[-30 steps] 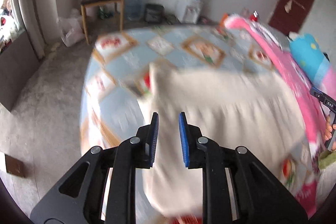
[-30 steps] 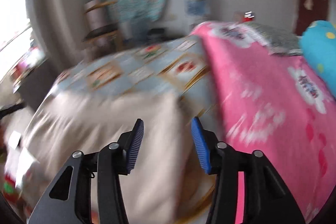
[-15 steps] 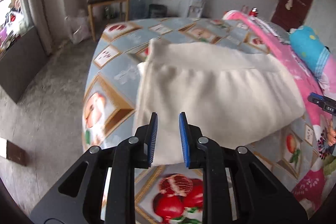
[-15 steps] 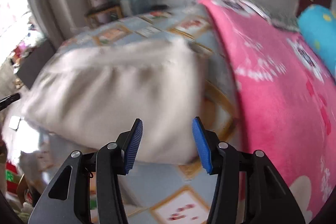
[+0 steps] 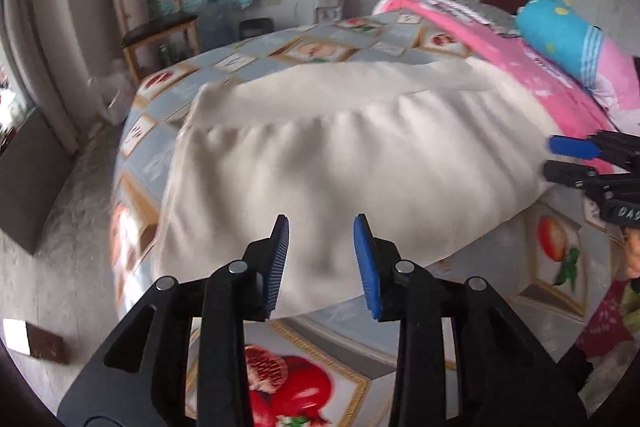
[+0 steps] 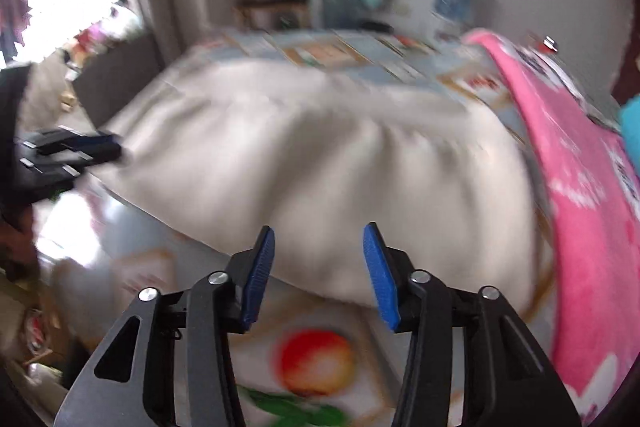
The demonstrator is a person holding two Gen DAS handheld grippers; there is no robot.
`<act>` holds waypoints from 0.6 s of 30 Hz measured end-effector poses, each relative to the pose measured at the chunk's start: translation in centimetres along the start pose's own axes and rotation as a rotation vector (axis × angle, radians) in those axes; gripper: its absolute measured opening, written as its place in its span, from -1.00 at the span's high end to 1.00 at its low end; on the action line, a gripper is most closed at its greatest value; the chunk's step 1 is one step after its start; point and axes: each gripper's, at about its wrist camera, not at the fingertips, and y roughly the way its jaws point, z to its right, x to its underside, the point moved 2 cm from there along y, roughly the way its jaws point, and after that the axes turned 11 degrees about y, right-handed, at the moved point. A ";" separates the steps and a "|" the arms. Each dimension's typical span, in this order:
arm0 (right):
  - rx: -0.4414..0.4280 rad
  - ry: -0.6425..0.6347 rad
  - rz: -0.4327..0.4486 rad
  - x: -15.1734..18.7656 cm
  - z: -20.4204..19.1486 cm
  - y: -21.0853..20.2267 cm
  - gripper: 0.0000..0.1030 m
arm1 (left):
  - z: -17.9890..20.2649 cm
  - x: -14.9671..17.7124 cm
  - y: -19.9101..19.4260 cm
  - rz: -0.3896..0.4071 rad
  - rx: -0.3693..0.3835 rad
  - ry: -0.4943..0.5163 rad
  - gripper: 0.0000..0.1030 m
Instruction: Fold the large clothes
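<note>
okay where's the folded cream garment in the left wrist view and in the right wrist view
Left wrist: cream garment fills the centre, beyond the open left gripper.
Right wrist: cream garment at centre, beyond the open right gripper.
Shared landmark: pink blanket, along its right side.

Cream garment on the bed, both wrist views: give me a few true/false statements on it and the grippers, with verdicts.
1. The left gripper is open and holds nothing. True.
2. The right gripper is shut on the cream garment. False: its blue fingers stand apart, with no cloth between them.
3. The cream garment lies folded on the fruit-print bedsheet. True.
4. The pink blanket covers the garment. False: it lies beside the garment, along its right edge.
5. A wooden chair stands on the floor beyond the bed. True.
6. The garment hangs over the chair. False: it rests on the bed.
</note>
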 end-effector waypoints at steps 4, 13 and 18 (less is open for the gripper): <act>-0.017 -0.003 -0.080 0.9 -1.8 4.6 0.63 | 2.1 0.0 2.9 -0.071 -0.003 0.059 0.34; 0.133 0.098 0.005 1.7 4.0 0.0 0.72 | -1.7 2.4 0.8 -0.048 -0.061 -0.092 0.34; 0.161 0.227 -0.022 3.7 8.7 0.5 0.67 | -4.3 4.0 1.3 -0.015 0.020 -0.233 0.35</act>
